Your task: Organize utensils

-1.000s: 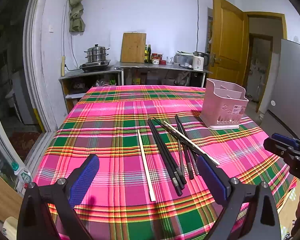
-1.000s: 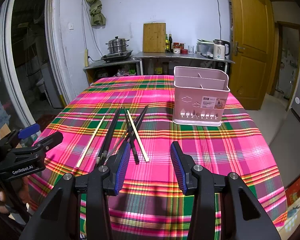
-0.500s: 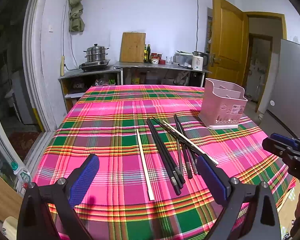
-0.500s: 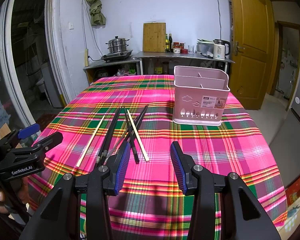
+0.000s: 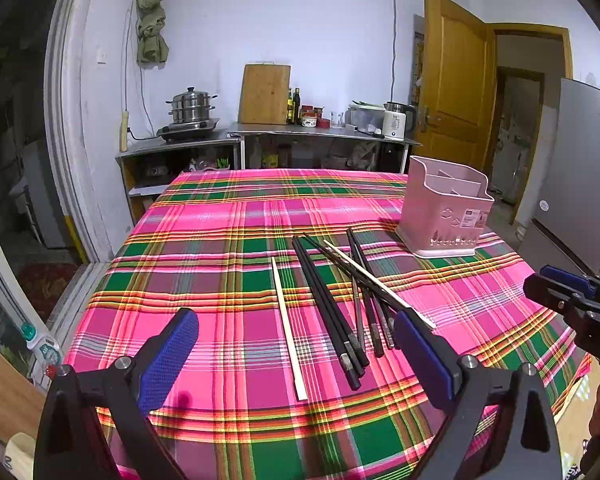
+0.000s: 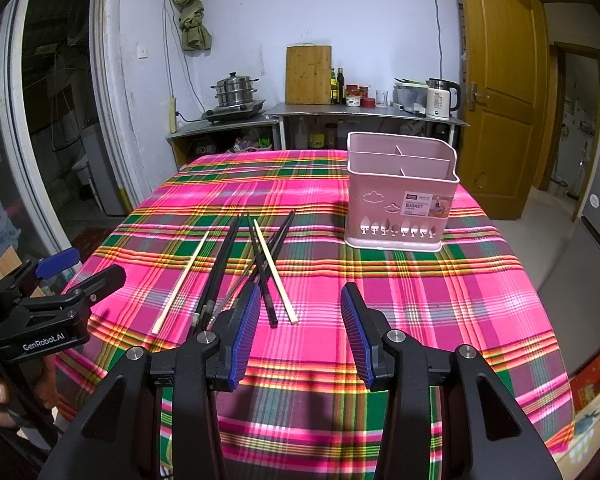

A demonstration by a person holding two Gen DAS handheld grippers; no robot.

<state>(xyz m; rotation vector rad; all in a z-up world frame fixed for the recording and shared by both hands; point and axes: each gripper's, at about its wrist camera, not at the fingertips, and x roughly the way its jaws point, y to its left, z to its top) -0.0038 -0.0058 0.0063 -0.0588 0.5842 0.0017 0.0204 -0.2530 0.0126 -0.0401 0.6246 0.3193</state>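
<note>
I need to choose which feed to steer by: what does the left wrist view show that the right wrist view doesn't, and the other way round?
Only the left wrist view shows the left gripper head-on, jaws wide open around the near ends of the chopsticks, plus a grey panel at right. Only the right wrist view shows the right gripper head-on, open and empty, and the front label of the pink basket. Both show the plaid tablecloth, the loose chopsticks, the empty basket and the counter behind.
</note>
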